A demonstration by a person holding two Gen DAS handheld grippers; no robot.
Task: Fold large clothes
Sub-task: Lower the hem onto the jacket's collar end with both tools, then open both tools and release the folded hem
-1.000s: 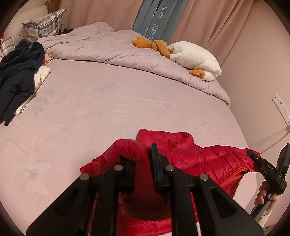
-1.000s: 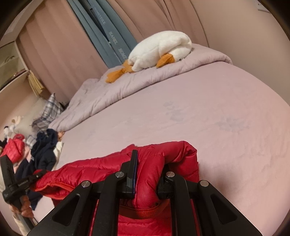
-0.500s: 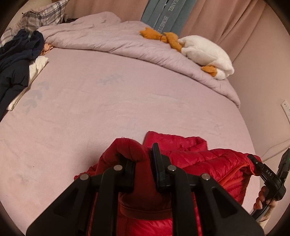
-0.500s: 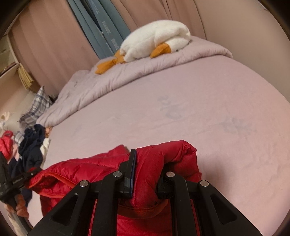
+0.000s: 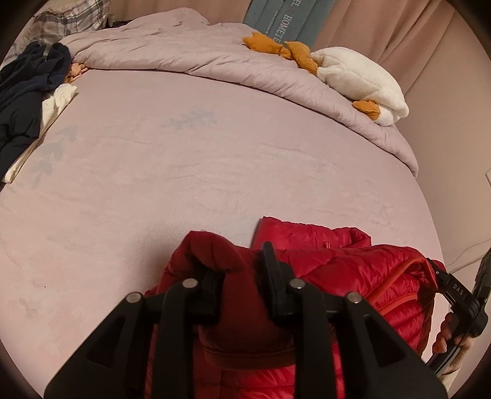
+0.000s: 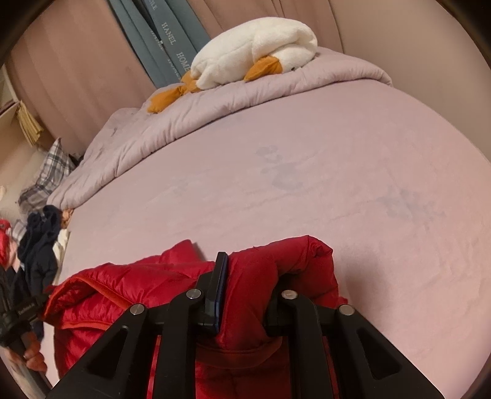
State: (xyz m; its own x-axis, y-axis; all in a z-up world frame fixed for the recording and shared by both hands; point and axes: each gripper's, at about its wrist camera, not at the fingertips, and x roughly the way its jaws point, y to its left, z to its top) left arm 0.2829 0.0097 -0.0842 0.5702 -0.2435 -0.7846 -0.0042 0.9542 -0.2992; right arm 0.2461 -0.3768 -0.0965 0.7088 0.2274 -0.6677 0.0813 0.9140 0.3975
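Now both tongs easing open, red jacket between.

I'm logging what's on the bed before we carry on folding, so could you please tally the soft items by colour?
Red: 1, the puffer jacket
White and orange: 1, the plush goose
Dark navy: 1, a heap of clothes, number of pieces unclear
Lilac: 1, the duvet
Plaid: 1, the pillow
Total: 5

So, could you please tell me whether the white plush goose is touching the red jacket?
Apart. The right wrist view shows the goose far back on the duvet, with bare sheet separating it from the jacket.
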